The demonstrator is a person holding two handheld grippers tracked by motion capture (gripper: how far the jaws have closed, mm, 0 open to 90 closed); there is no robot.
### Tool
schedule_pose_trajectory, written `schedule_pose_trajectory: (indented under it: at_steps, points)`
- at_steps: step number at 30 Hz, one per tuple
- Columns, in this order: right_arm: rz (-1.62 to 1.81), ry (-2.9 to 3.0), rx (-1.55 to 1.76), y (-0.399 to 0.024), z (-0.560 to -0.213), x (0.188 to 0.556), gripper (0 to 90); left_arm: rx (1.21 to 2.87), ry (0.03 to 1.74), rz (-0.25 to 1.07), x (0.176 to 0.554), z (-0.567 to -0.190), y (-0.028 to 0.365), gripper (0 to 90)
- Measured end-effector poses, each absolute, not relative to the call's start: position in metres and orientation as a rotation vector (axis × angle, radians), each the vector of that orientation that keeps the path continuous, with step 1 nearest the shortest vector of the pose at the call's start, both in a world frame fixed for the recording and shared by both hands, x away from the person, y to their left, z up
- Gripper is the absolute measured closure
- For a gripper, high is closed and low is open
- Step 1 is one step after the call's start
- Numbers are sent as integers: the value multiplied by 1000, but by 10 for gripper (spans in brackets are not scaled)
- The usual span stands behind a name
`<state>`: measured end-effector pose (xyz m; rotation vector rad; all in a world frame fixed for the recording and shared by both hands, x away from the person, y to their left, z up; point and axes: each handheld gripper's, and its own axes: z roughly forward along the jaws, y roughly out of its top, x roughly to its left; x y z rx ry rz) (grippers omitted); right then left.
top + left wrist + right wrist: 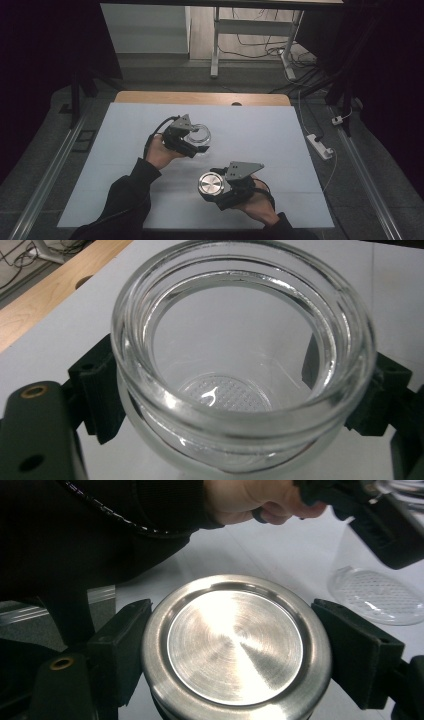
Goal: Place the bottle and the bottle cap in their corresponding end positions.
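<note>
High view: the left gripper (197,142) clamps a clear glass jar (198,135) near the middle of the worktop (120,130) — mouth open (ribbed base visible) — while the right gripper (216,192) holds a round metal lid (211,184) toward the near edge.

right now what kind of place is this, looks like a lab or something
Probably a lab or recording workspace, not a home. A white-topped table stands between metal floor rails, loose cables and a power strip lie on the floor, and a bare desk frame stands behind, with dark surroundings on both sides.
</note>
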<state>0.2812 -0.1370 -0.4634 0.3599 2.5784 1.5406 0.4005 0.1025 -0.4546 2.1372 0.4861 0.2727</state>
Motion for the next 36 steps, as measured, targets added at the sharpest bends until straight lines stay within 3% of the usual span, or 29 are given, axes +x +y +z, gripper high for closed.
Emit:
schedule_pose_trajectory:
  at_steps: [36]
  points:
    - [1389, 2660, 439, -112, -523, 312, 190, 2154, 578, 330, 438, -492, 86, 156]
